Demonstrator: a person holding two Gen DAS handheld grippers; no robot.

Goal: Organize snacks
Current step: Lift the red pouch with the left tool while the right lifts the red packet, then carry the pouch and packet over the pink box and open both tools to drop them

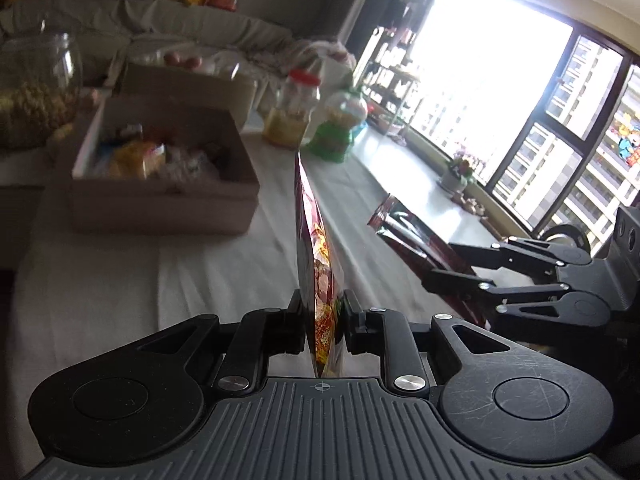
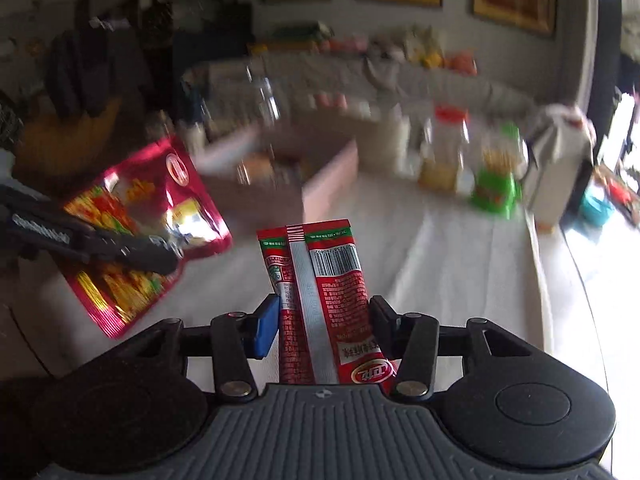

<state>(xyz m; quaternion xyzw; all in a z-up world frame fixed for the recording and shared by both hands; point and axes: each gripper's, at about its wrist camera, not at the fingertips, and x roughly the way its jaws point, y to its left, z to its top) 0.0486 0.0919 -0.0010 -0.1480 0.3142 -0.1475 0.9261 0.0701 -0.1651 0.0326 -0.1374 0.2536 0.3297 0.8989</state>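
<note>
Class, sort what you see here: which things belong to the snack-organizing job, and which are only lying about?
Part of the job:
- left gripper, clamping a shiny red snack pouch
- right gripper, clamping a red-and-green snack packet
- open snack box

Lying about:
- red-lidded jar
- green-based jar
- potted plant

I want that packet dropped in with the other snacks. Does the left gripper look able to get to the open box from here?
Probably yes. The left gripper, shut on the red packet, has bare white cloth between it and the open box, with nothing in between.
</note>
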